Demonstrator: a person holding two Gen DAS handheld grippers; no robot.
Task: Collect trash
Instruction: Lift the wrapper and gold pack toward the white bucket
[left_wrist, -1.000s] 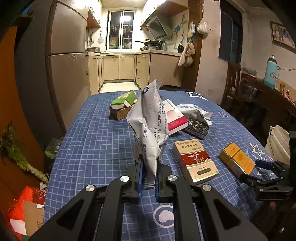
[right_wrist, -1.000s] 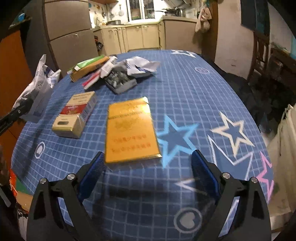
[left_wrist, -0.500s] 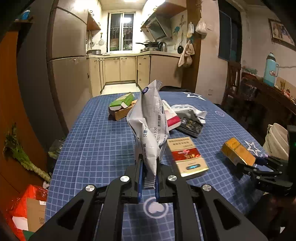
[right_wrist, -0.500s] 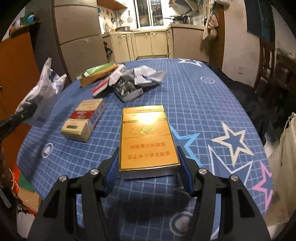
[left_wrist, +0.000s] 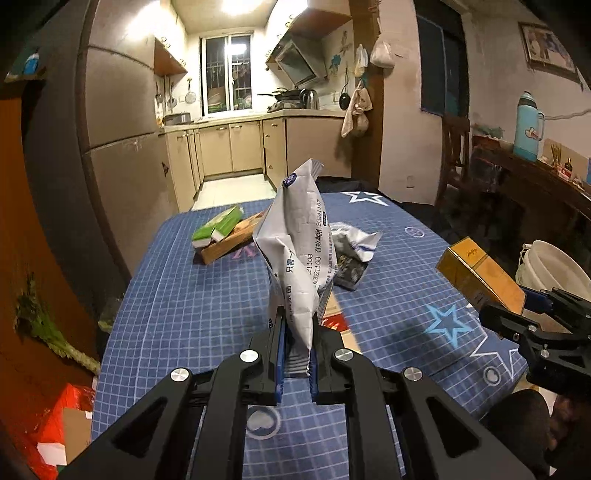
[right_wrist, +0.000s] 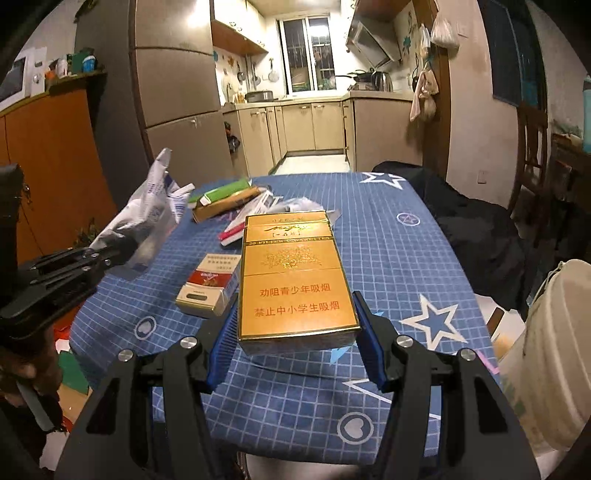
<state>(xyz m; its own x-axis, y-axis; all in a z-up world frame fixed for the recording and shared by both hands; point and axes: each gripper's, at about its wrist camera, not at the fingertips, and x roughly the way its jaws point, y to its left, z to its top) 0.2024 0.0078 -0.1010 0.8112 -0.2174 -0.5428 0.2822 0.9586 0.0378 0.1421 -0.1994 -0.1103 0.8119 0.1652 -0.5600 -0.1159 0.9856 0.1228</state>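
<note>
Gridded blue tablecloth; crinkled foil bag, glossy gold carton clamped.

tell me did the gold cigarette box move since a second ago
Yes. The gold cigarette box lay flat on the blue tablecloth; now the right gripper holds it lifted off the cloth.

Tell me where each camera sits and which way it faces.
Left wrist: on the left gripper, facing along the table toward the kitchen; its fingers clamp a white bag.
Right wrist: on the right gripper, facing likewise; its fingers grip a gold box.
Shared: table, bag, box, each other's gripper.
</note>
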